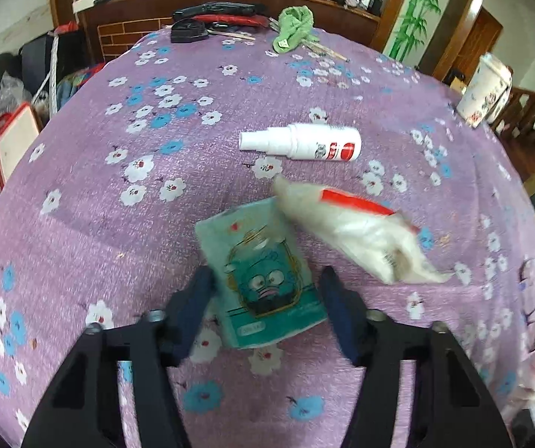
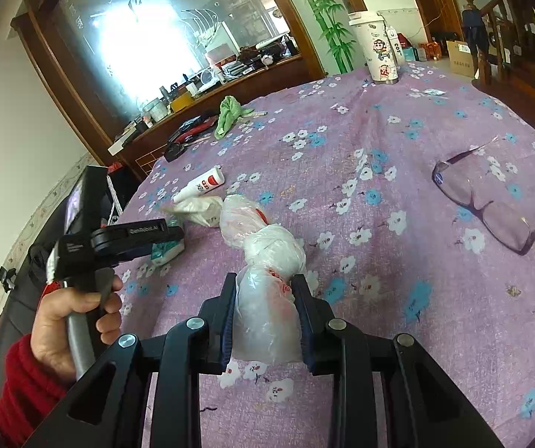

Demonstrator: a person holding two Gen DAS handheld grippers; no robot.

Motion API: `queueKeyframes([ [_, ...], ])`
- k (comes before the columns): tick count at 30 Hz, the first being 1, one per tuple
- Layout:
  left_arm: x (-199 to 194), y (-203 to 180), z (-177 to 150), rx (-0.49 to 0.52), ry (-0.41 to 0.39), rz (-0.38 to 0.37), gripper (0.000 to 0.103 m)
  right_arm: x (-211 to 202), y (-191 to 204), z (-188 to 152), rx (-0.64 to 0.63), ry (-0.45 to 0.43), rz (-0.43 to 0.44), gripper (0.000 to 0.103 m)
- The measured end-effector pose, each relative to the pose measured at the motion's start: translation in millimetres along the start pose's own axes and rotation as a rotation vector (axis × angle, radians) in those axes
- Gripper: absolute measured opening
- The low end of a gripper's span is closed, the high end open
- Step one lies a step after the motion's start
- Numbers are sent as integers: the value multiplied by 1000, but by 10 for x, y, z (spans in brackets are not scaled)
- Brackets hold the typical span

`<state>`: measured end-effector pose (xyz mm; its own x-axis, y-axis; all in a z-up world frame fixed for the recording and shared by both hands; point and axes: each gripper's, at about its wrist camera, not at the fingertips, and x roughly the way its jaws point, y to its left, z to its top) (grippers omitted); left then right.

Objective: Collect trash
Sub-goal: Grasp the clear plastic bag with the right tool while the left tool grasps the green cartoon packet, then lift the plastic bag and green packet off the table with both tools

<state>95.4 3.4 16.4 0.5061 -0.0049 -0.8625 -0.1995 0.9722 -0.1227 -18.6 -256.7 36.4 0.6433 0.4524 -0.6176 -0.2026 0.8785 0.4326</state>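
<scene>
Here is the left gripper (image 1: pixel 265 291), tipped steeply down over the purple flowered cloth (image 1: pixel 155 224), its jaws standing about half apart around a teal tissue pack (image 1: pixel 256 280) with a cartoon face on it. The pack lies flat on the cloth between the two blue pads; the left pad (image 1: pixel 196 298) sits right at the pack's edge, and the blur there makes it hard to say whether either pad actually presses on it. Just beyond the pack, touching its far right corner, lies a crumpled white bag (image 1: pixel 357 231) with a red strip, smeared by motion. Past that, a white spray bottle (image 1: pixel 301 143) lies on its side with its red label to the right. Far back near the table's edge sits a green cloth (image 1: pixel 293 28), and a tall white cup (image 1: pixel 484 89) stands upright at the right rim. Over to the right wrist view: the right gripper (image 2: pixel 267 317) is narrow and clamped on a knotted clear plastic bag (image 2: pixel 267 291), both pads pinching its lower bundle while its upper part flops forward onto the cloth. At the left of this view a hand (image 2: pixel 77 321) in a red sleeve (image 2: pixel 21 392) grips the handle of the other gripper, whose fingers reach down at the tissue pack. A pair of clear glasses (image 2: pixel 491 201) rests on the cloth well off to the right, apart from everything else.
</scene>
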Motion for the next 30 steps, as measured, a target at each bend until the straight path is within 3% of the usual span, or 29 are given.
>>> queueKeyframes([
  [9,-88,132,-160,104,-48,-43,43,50,135,-57,-17,18,19,30],
  [16,-395,234,-565,185,-69,-69,33,142,374,-119,-53,48,29,30],
  [22,-507,280,-740,238,-78,-79,33,208,557,-171,-82,69,33,30],
  [26,-448,241,-691,235,-75,-82,39,231,635,-187,-92,76,31,30],
  [28,-391,218,-666,225,-61,-79,48,234,640,-188,-90,78,25,30],
  [30,-348,203,-655,215,-61,-95,48,239,637,-189,-91,80,17,30],
])
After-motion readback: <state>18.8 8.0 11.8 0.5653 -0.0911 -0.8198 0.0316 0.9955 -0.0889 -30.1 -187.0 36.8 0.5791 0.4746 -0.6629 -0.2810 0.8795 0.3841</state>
